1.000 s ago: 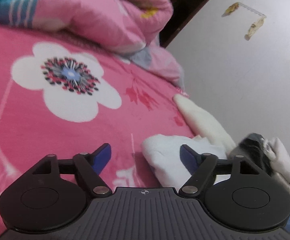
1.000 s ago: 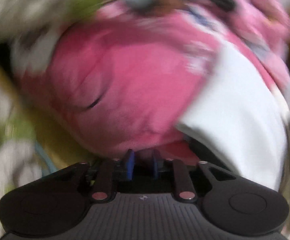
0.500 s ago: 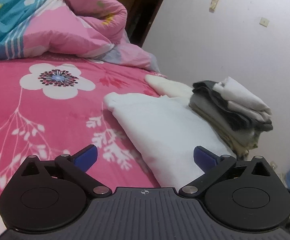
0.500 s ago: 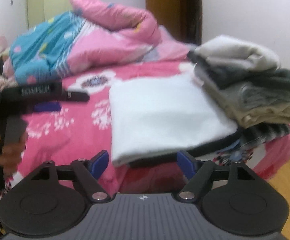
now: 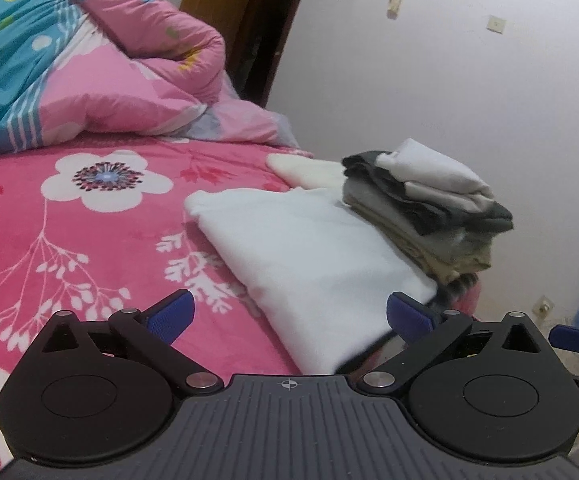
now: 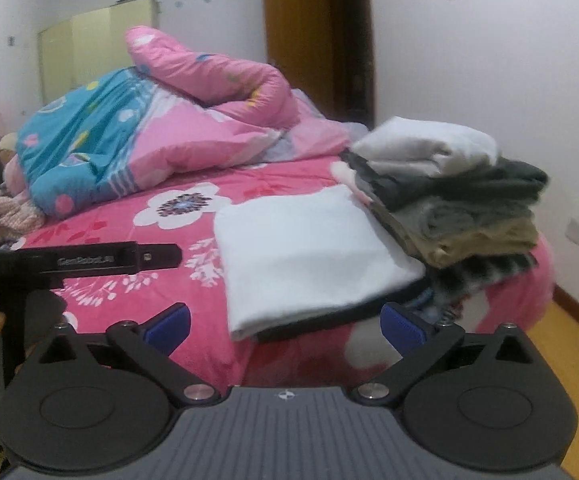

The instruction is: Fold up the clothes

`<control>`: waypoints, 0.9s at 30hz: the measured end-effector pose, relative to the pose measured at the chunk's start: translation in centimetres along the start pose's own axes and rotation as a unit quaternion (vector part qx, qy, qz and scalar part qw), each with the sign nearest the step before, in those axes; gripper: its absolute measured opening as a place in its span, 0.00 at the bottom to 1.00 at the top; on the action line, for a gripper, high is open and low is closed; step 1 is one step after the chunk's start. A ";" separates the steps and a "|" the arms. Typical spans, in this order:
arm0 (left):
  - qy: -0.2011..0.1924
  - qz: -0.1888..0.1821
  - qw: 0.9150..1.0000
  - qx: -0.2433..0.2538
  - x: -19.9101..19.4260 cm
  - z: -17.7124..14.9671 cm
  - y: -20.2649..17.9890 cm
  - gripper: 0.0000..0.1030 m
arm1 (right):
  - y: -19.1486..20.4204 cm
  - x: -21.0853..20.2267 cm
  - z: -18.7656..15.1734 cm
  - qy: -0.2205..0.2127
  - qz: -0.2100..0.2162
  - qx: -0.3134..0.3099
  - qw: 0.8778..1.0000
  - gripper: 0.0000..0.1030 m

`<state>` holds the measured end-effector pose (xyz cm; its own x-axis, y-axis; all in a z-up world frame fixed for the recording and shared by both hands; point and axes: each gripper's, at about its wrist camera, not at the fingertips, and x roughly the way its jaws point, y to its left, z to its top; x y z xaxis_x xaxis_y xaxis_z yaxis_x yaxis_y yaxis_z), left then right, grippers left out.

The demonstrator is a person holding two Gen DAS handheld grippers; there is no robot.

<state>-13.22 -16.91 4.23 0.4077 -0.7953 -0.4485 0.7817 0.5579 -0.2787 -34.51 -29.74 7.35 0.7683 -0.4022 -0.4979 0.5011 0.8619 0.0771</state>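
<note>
Your right gripper [image 6: 285, 326] has just been spreading its jaws and now stands wide apart with nothing between them; your left gripper [image 5: 289, 314] is as wide and as empty, its jaws opened only a little ahead of the right. Both hang clear of the cloth, which I read as a let-go once the fold was laid, so that nothing drags it out of shape.

Take the bed [image 5: 69, 248] as your landmark, with its pink flowered cover. At its far end lies a bunched quilt [image 6: 149, 148], pink and blue, pushed back, probably to leave the near half free as a folding surface.

On that near half, toward the bed's right edge, lies the white garment [image 6: 305, 248], the thing you are working on. It is folded to a flat rectangle, its near edge at the front edge of the bed and lying over something dark that I cannot make out. It looks finished, or nearly so.

Just beside it, at the bed's right corner, is the stack [image 6: 461, 204]: grey, dark and tan pieces with a white one on top. Keeping it there puts done pieces within a short carry of the folding spot. Behind the stack a cream cloth [image 5: 309, 172] lies flat.

My guess is that the garment goes onto the stack next; you will want to grip it at both sides to keep the fold.
</note>
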 end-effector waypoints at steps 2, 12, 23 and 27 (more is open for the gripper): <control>0.004 -0.001 1.000 0.004 -0.3 -0.1 -0.5 1.00 | -0.4 -0.5 0.0 0.002 -0.012 0.013 1.000 1.00; 0.030 0.040 0.999 0.010 -0.8 -0.7 -2.0 1.00 | -0.4 0.0 -0.1 0.005 -0.096 0.041 0.994 1.00; 0.014 0.077 0.994 0.073 -1.4 -1.9 -3.0 1.00 | 1.7 1.7 -0.3 0.017 -0.114 0.037 0.993 1.00; 0.012 0.047 0.998 0.042 -1.5 -1.8 -2.4 1.00 | 2.0 1.8 -0.2 0.014 -0.125 0.032 0.992 1.00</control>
<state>-16.52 -16.64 4.05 0.4711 -0.7339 -0.4894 0.7779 0.6072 -0.1617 -32.25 -28.66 6.40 0.6062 -0.5912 -0.5320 0.6992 0.7149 0.0023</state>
